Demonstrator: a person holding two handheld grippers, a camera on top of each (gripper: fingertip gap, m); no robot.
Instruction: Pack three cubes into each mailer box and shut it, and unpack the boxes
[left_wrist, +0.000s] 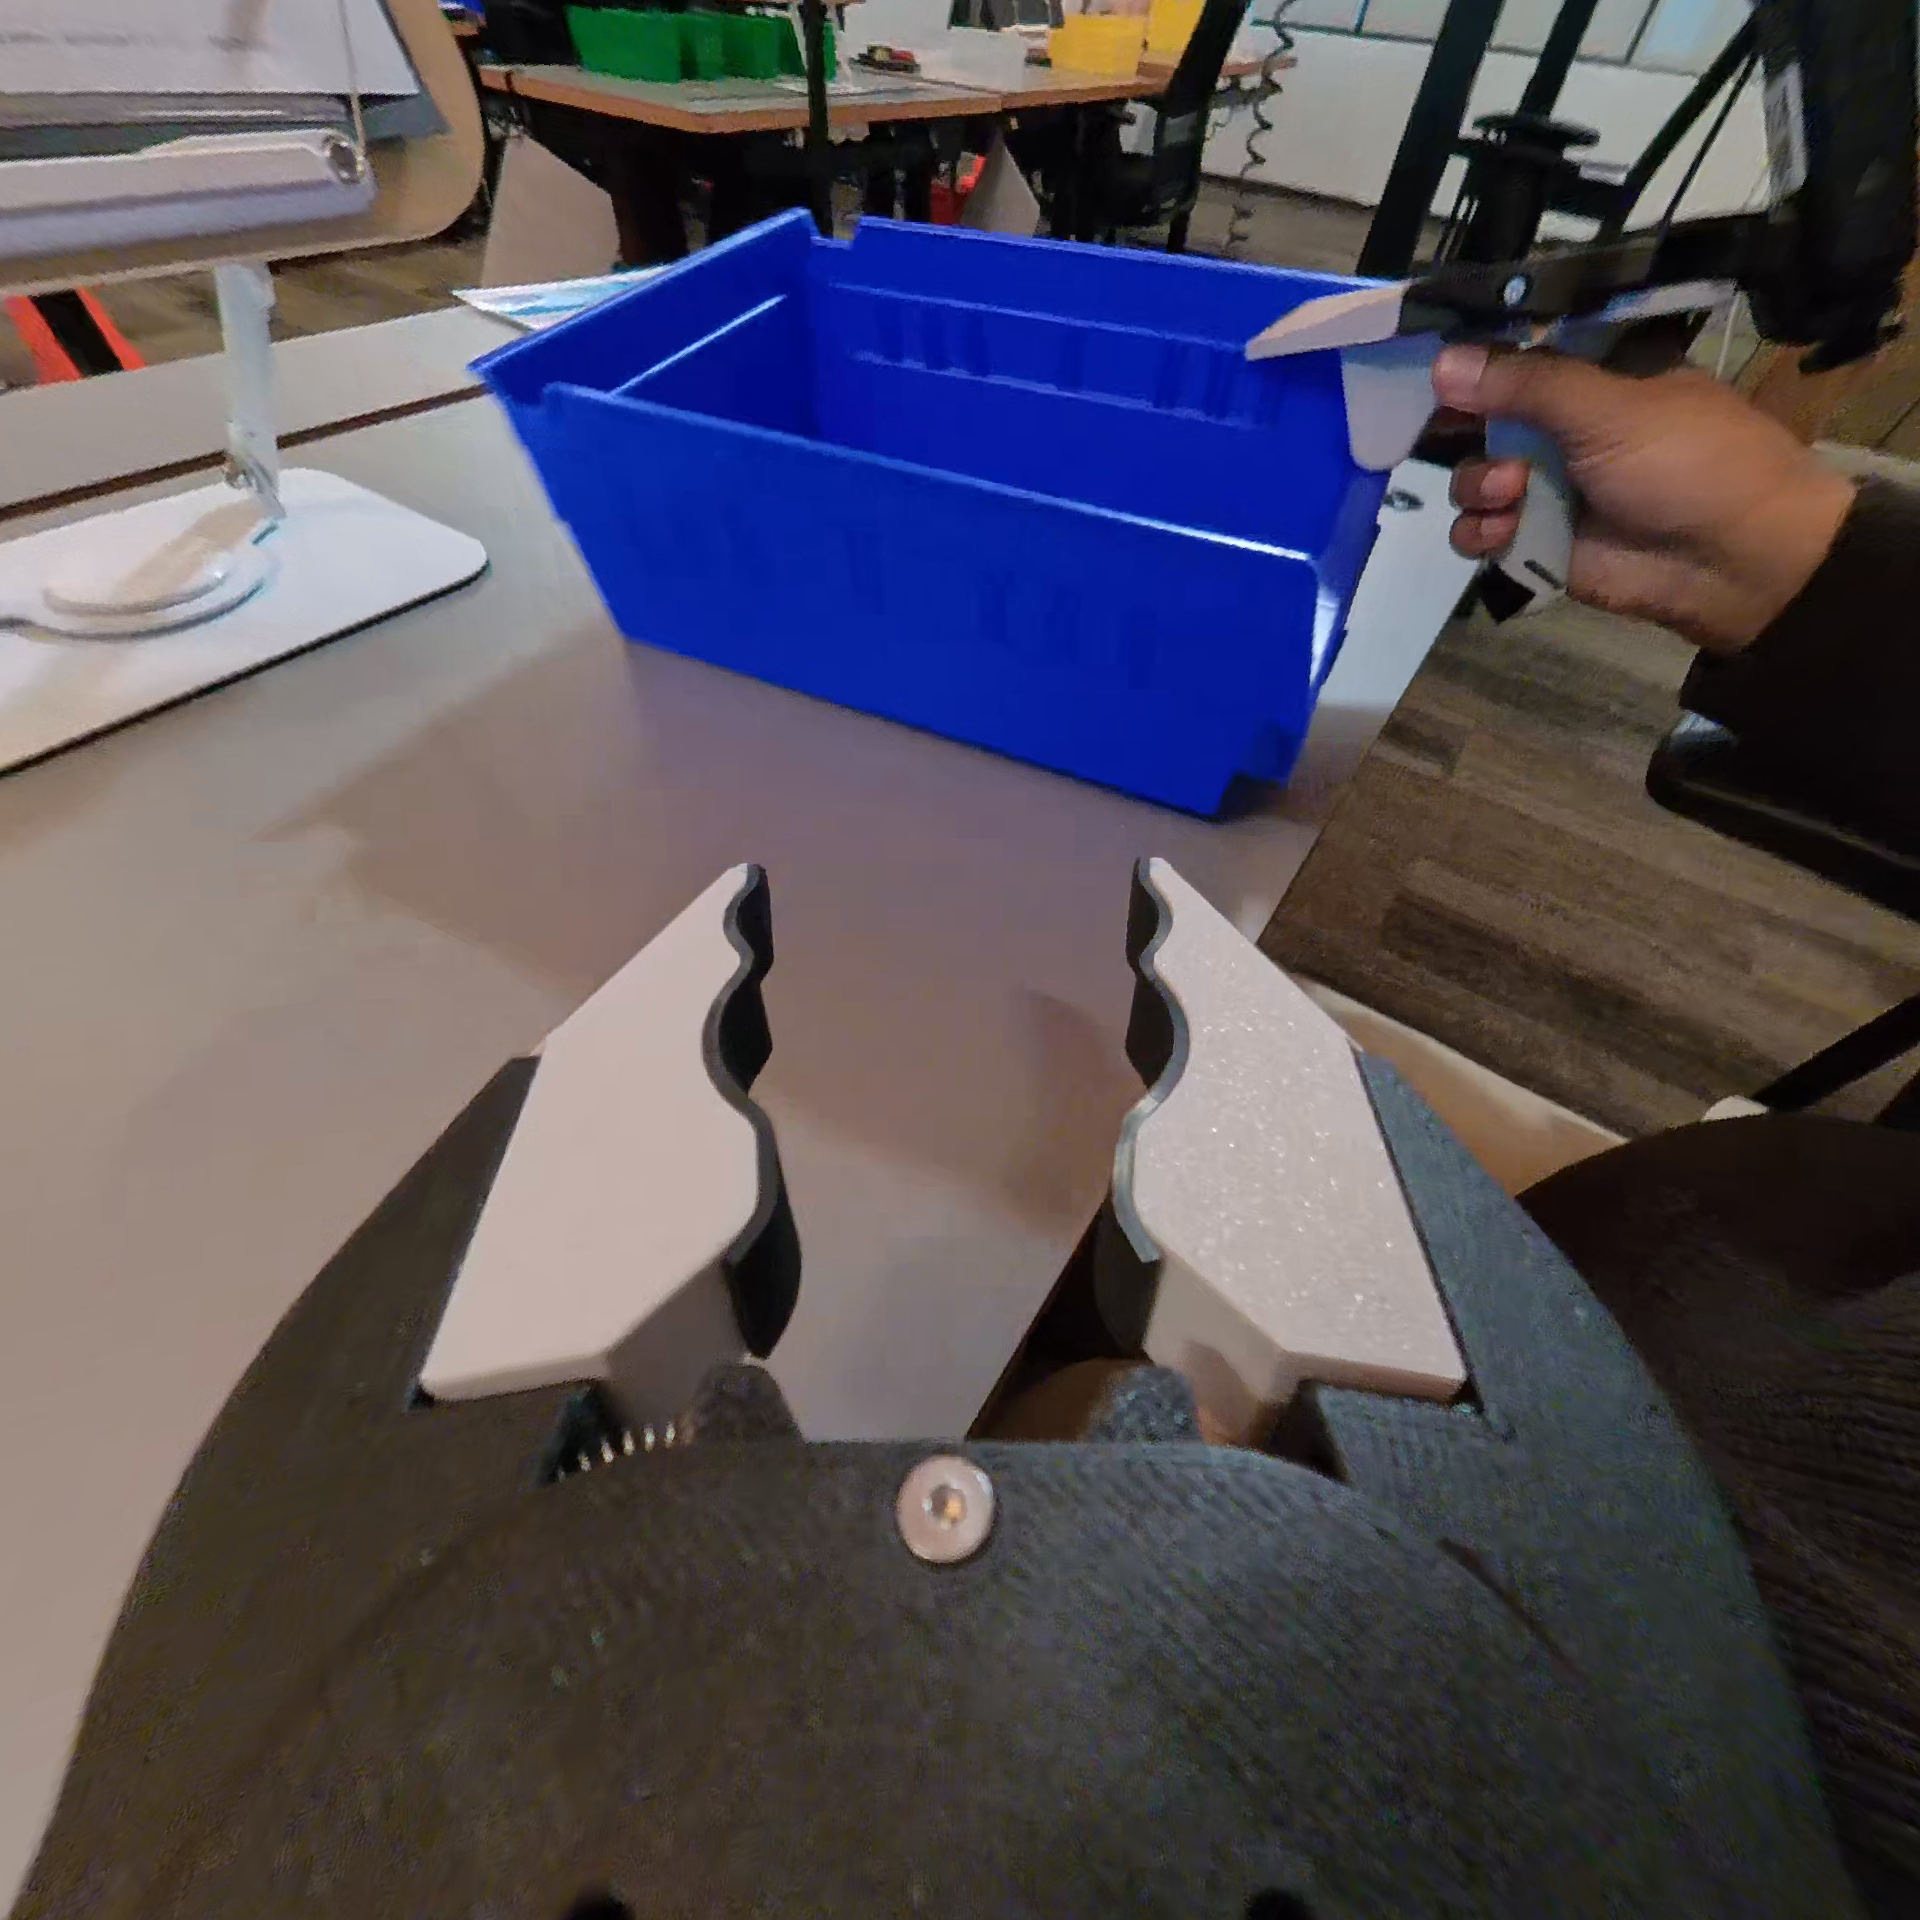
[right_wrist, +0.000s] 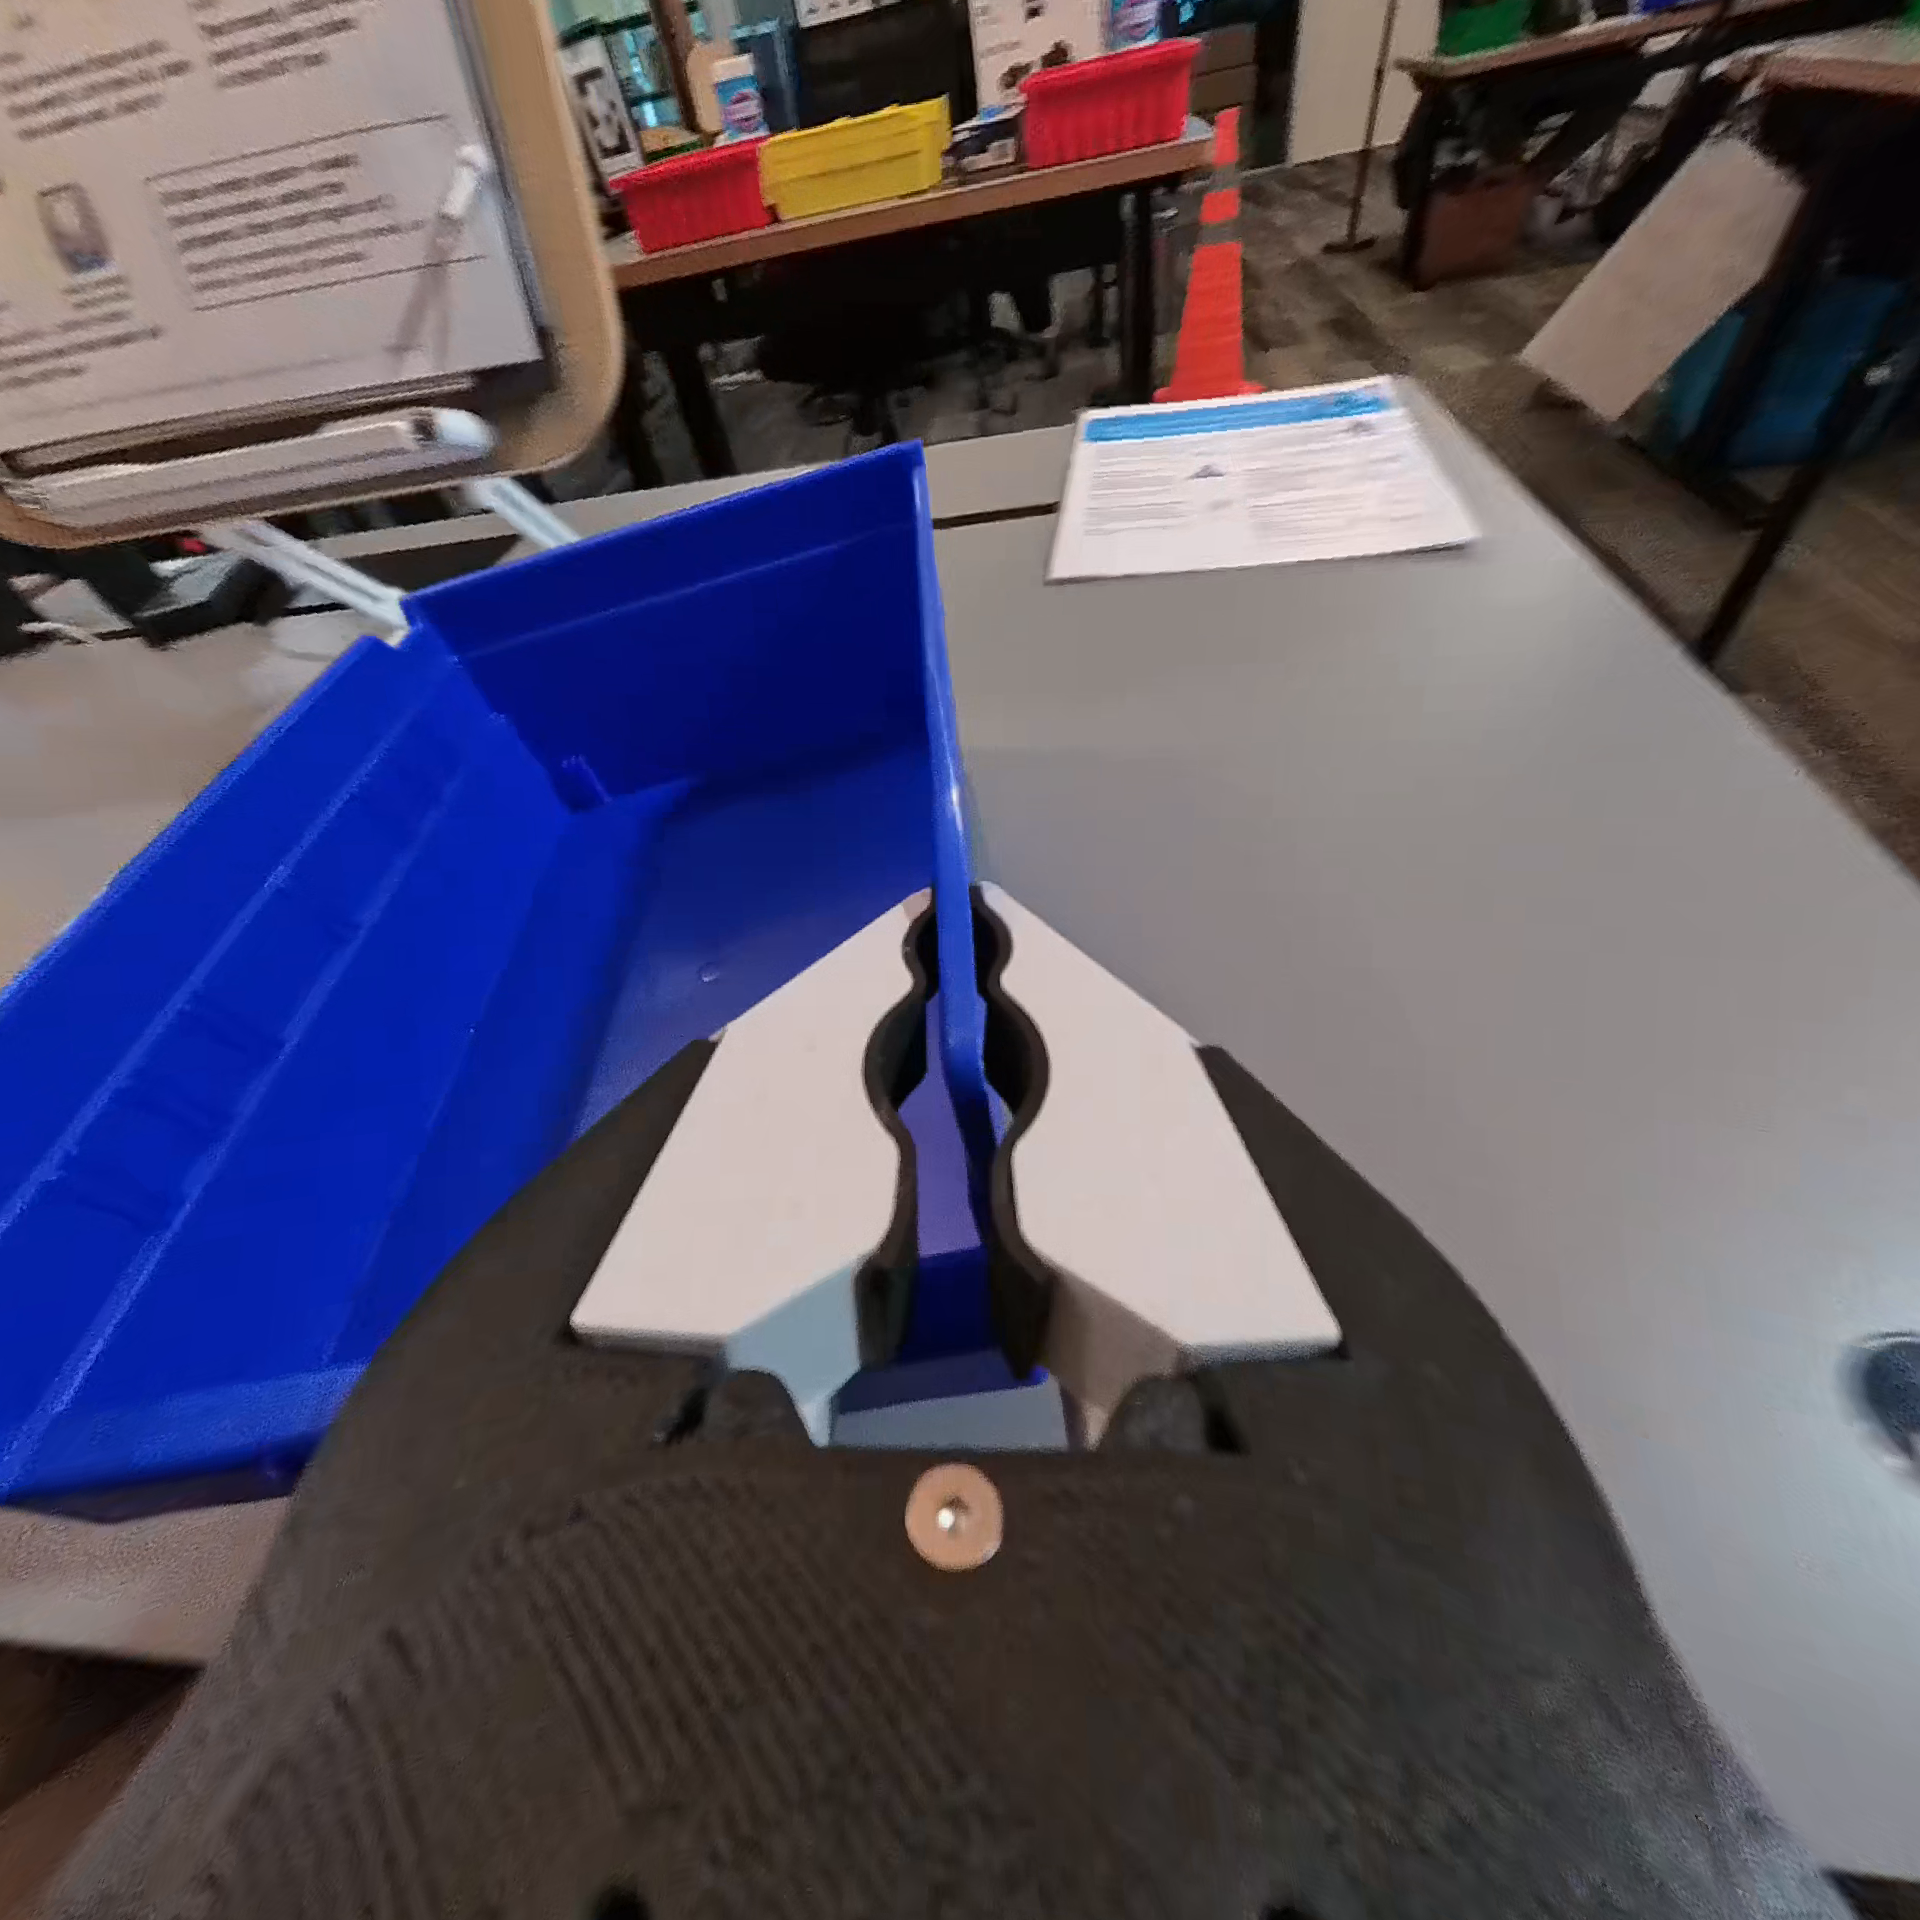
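A blue plastic bin (left_wrist: 966, 540) stands on the grey table (left_wrist: 416, 831); what shows of its inside is bare. My right gripper (right_wrist: 954, 899) is shut on the bin's side wall (right_wrist: 951, 831), with one finger inside the bin and one outside. The left wrist view shows that gripper (left_wrist: 1340, 322) at the bin's far right rim, held by a hand (left_wrist: 1621, 509). My left gripper (left_wrist: 951, 883) is open and holds nothing, above the bare table in front of the bin. No cubes or mailer boxes show in either view.
A white stand base (left_wrist: 208, 582) with a clipboard of papers (right_wrist: 239, 239) rises at the left. A printed sheet (right_wrist: 1262, 478) lies on the table beyond the bin. The table edge and floor (left_wrist: 1558, 914) lie to the right. An orange cone (right_wrist: 1216, 270) stands behind. Some 35 centimetres of space lies between my two pairs of fingers.
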